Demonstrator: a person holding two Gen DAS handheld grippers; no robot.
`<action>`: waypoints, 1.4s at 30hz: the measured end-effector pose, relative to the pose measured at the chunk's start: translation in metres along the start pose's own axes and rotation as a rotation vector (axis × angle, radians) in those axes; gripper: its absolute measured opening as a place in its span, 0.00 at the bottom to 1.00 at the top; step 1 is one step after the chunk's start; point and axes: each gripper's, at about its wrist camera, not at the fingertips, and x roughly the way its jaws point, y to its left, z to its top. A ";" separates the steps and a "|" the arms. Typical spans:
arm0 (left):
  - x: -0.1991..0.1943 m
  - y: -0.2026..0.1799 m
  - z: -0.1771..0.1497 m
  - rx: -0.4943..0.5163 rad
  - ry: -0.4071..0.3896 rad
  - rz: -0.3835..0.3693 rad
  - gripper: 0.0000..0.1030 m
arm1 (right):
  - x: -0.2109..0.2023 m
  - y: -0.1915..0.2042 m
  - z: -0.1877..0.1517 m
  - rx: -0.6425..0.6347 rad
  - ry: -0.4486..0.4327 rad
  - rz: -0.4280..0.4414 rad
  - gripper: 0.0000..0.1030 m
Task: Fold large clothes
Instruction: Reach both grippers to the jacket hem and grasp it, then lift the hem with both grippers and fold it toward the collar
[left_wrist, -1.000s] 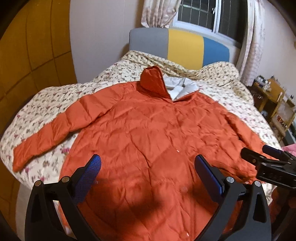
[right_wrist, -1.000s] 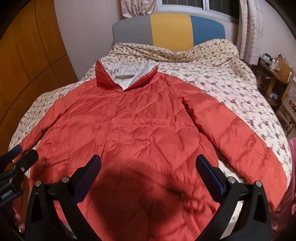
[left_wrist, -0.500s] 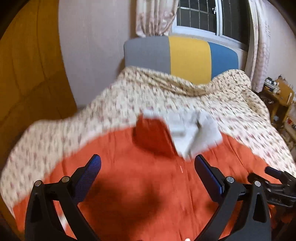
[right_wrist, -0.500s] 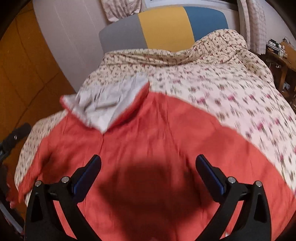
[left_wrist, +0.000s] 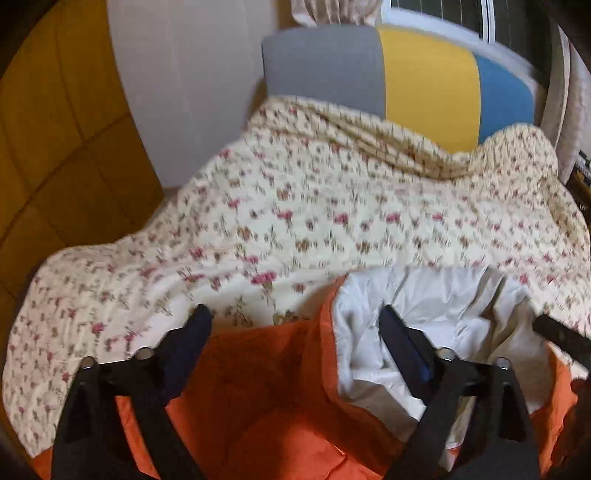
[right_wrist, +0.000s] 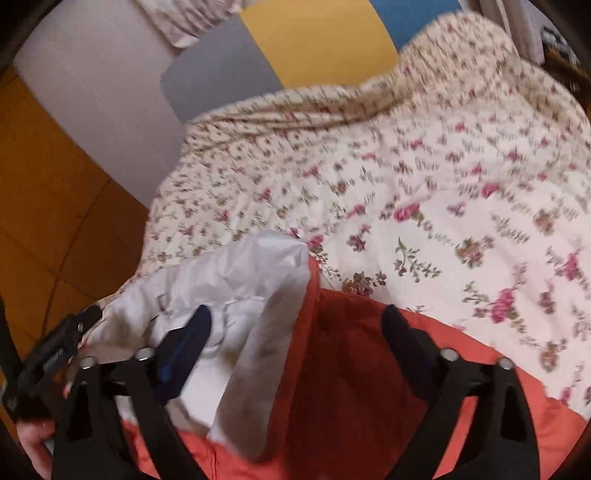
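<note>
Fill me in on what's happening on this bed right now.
A person with a two-finger gripper in each hand is starting to fold an orange padded jacket spread on a floral quilt. The left gripper and right gripper sit on either side of the jacket's collar, where the white lining shows. Their jaws have just been closing, but both are open, with collar fabric between the fingers and nothing gripped yet.
</note>
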 end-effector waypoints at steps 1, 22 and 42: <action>0.008 0.000 -0.004 0.007 0.026 -0.011 0.70 | 0.009 -0.002 0.001 0.015 0.021 0.017 0.70; 0.020 0.080 -0.107 -0.168 0.033 -0.132 0.16 | -0.019 -0.043 -0.084 -0.117 -0.032 -0.092 0.11; -0.059 -0.033 -0.068 -0.043 -0.235 -0.152 0.66 | -0.013 -0.043 -0.106 -0.183 -0.140 -0.104 0.12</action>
